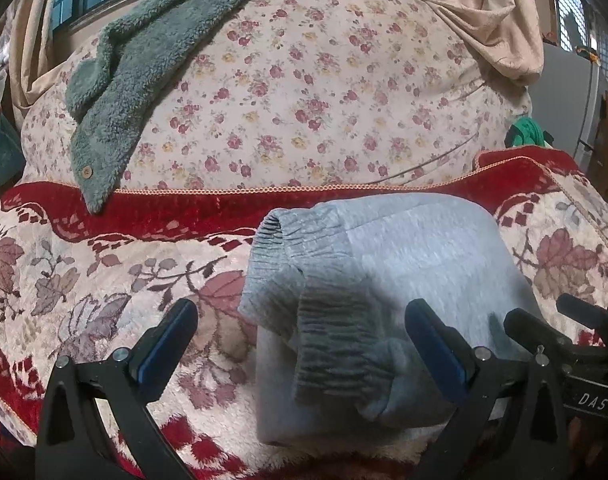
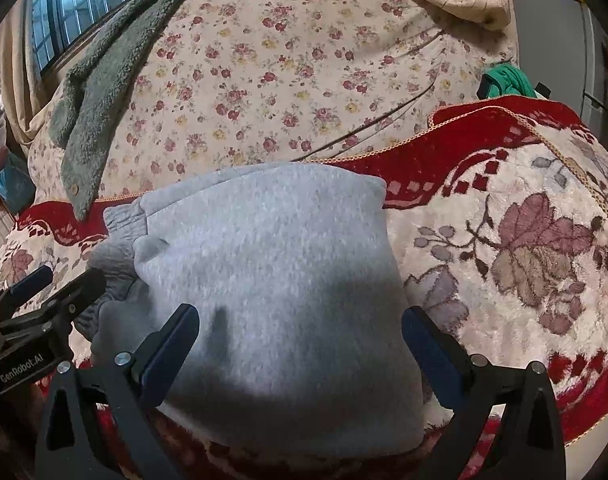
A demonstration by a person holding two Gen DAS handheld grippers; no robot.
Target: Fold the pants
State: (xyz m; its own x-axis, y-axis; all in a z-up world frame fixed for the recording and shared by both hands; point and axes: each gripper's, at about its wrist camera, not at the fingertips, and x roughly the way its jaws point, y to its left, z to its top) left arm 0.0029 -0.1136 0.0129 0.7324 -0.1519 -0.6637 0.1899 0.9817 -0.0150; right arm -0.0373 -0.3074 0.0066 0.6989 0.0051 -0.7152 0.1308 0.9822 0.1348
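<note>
Light grey sweatpants (image 1: 415, 264) lie folded into a compact bundle on the red and cream leaf-patterned blanket (image 1: 84, 280). Their ribbed cuffs (image 1: 335, 340) rest on top at the bundle's left side. My left gripper (image 1: 300, 316) is open, its jaws wide apart on either side of the cuffs, holding nothing. In the right wrist view the folded pants (image 2: 272, 264) fill the middle, and my right gripper (image 2: 300, 316) is open over their near edge, holding nothing. The left gripper (image 2: 56, 280) shows at the left edge there. The right gripper (image 1: 551, 320) shows at the right edge of the left wrist view.
A rose-print quilt (image 1: 304, 92) rises behind the blanket. A grey-green fleece garment (image 1: 144, 60) with a button lies across its left side. A beige cloth (image 1: 483, 12) hangs at the upper right. A green item (image 1: 525, 130) sits past the blanket's right end. Window bars are behind.
</note>
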